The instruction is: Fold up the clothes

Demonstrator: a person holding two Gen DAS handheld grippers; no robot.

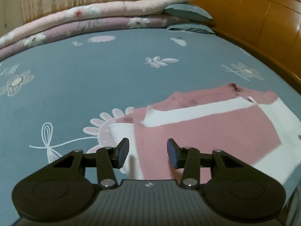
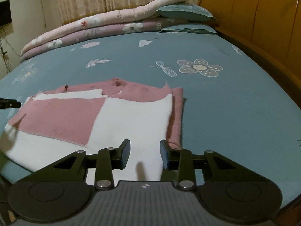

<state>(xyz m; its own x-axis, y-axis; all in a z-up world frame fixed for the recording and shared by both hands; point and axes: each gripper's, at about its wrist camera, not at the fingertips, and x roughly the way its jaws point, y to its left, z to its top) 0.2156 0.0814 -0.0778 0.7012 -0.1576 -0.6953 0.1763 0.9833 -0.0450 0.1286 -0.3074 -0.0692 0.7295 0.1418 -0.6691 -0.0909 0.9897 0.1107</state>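
Pink-white top (image 2: 116, 120) lies flat on bed (image 2: 225, 113): soft, light, floppy, we judge. We'd pinch near hem corners. Left gripper (image 1: 148, 153) and right gripper (image 2: 144, 154) both spread, empty.

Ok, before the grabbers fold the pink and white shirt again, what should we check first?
1. Left gripper open: ok.
2. Right gripper open: ok.
3. Both empty, nothing pinched: ok.
4. Pink and white shirt lying flat on the blue bedsheet: ok.
5. Shirt clear of the folded quilts and pillows: ok.
6. Fingers touching the fabric: cannot tell.
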